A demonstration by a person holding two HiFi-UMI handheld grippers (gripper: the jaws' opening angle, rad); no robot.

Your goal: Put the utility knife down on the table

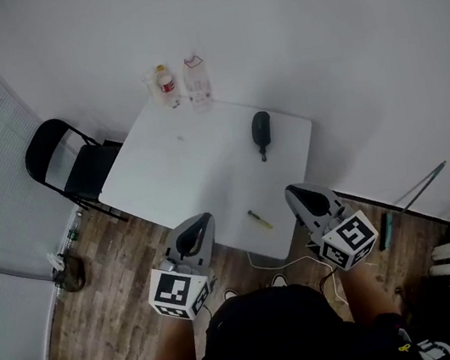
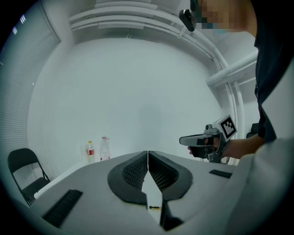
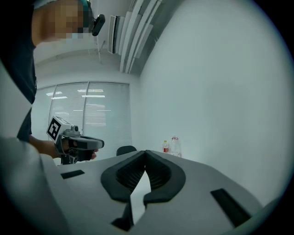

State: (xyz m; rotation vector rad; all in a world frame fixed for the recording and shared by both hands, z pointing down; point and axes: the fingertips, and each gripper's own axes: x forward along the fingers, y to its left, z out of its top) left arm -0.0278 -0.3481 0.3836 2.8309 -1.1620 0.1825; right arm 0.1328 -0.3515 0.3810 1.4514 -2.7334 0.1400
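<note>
I am holding both pairs of jaws clenched on nothing: my left gripper and my right gripper are each hovering over the near edge of the white counter, with the tips pressed together in each gripper's own view. The utility knife is lying flat on the counter close to that near edge, between my two grippers and touching neither. It is showing as a small, slim yellow stick with a darker far-left end, too small to make out a blade. Its long axis is running diagonally, from far-left to near-right as I am looking down. At the far corner two bottles are standing upright side by side, one wearing a red label whose print is too small to read. A black object is resting near the right edge. A black chair is standing beside the counter on my left.
</note>
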